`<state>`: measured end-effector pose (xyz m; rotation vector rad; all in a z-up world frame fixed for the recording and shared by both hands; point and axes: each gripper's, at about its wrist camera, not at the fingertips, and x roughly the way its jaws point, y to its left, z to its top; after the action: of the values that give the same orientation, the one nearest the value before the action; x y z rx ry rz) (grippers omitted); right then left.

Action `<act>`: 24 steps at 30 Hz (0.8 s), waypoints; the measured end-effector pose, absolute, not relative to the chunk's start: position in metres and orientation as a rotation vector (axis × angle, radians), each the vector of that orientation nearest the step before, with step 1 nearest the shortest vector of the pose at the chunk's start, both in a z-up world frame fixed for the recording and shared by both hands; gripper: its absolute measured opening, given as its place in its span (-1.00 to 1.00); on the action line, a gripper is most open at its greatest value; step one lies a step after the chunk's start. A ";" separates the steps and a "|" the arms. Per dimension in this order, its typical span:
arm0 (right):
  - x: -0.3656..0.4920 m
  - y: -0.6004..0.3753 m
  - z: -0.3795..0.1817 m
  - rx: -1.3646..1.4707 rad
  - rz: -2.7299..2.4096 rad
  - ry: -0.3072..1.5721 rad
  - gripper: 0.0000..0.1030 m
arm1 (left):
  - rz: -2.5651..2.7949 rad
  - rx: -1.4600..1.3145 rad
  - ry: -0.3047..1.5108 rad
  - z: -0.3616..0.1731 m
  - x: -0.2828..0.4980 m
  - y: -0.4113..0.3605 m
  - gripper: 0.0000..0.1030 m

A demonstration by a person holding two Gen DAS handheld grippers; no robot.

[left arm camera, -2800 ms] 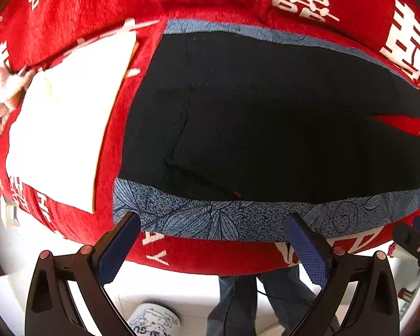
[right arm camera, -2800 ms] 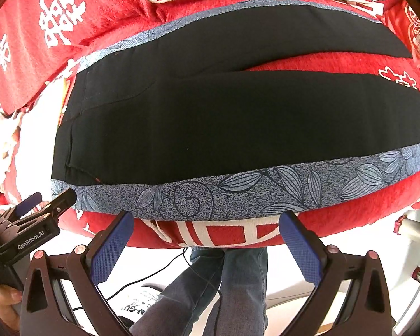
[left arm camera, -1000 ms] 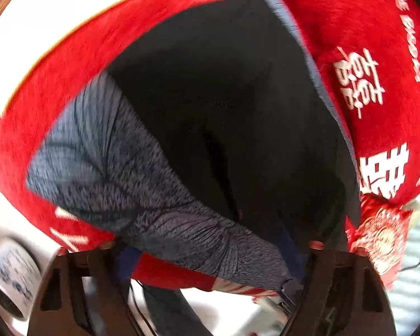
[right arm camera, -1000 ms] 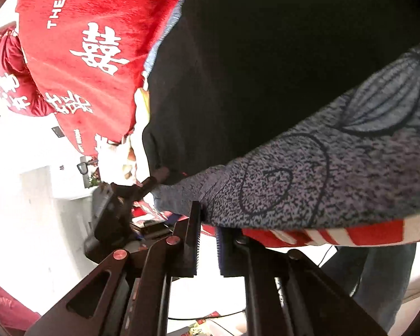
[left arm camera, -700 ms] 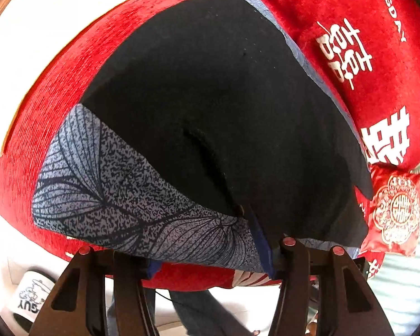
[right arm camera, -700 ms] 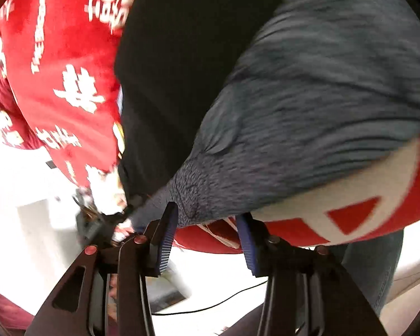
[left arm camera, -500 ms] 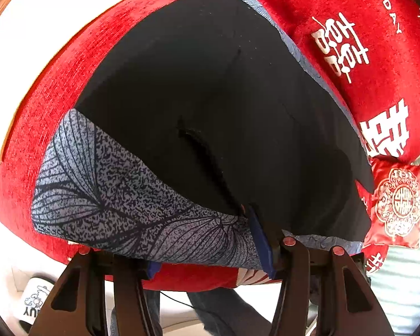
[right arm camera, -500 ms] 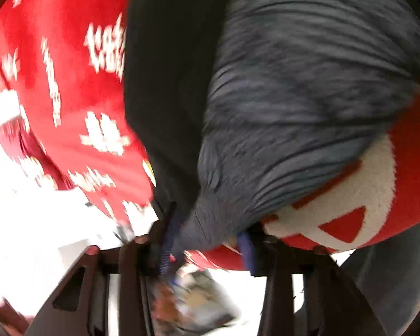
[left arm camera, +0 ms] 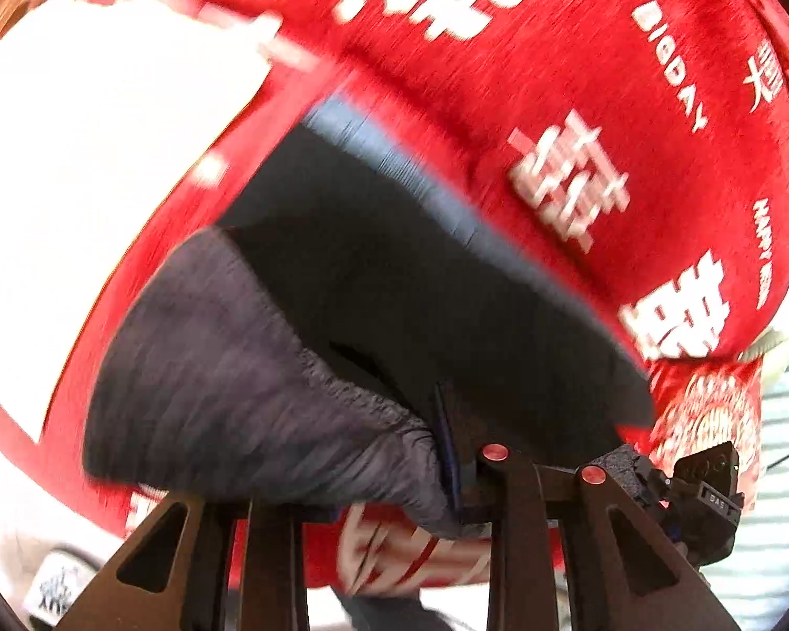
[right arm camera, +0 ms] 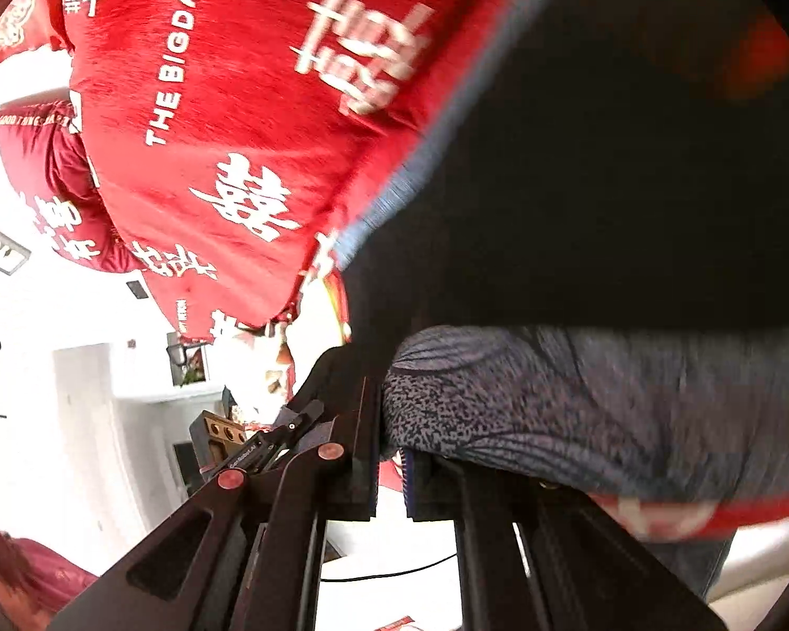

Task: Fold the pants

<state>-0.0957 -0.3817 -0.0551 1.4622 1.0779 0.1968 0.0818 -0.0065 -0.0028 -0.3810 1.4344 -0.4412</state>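
Both grippers clamp the pants [left arm camera: 405,315]: left gripper [left arm camera: 455,473] and right gripper [right arm camera: 389,468] pinch its grey patterned edge over the red blanket [left arm camera: 552,79].

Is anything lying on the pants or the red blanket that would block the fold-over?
Nothing visible does. Both tongs, left and right, are shut on the pants, and the red blanket beyond looks bare, though the frames are blurred.

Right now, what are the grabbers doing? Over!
Left gripper shut on pants edge. Right gripper shut on same patterned edge. Pants lifting off red blanket. Nothing blocking.
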 end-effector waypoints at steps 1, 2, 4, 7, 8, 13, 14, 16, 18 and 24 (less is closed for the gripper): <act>-0.078 -0.393 -0.056 1.448 0.215 1.086 -0.85 | -0.444 -0.377 1.415 0.000 0.097 -0.017 -0.43; -0.066 -0.400 -0.060 1.438 0.224 1.097 -0.81 | -0.444 -0.368 1.398 0.000 0.110 -0.024 -0.43; -0.032 -0.420 -0.073 1.406 0.242 1.139 -0.80 | -0.434 -0.333 1.358 -0.004 0.140 -0.046 -0.43; 0.020 -0.440 -0.103 1.378 0.257 1.201 -0.78 | -0.404 -0.253 1.331 -0.028 0.178 -0.074 -0.43; 0.038 -0.445 -0.120 1.366 0.257 1.233 -0.78 | -0.386 -0.220 1.333 -0.040 0.189 -0.083 -0.43; 0.087 -0.451 -0.183 1.309 0.234 1.319 -0.79 | -0.296 -0.144 1.363 -0.099 0.222 -0.105 -0.40; 0.093 -0.451 -0.191 1.309 0.221 1.324 -0.79 | -0.287 -0.143 1.357 -0.104 0.225 -0.107 -0.39; 0.094 -0.452 -0.196 1.315 0.218 1.322 -0.79 | -0.266 -0.141 1.362 -0.103 0.226 -0.109 -0.39; 0.094 -0.451 -0.185 1.295 0.230 1.345 -0.51 | -0.258 -0.124 1.370 -0.092 0.225 -0.109 -0.38; 0.082 -0.434 -0.099 1.043 0.263 1.284 0.62 | -0.201 -0.033 1.266 -0.029 0.201 -0.097 0.42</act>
<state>0.0815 -0.4337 -0.0991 1.0431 1.2838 0.2633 0.2014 -0.0968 -0.0288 -0.0325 1.2664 -0.2005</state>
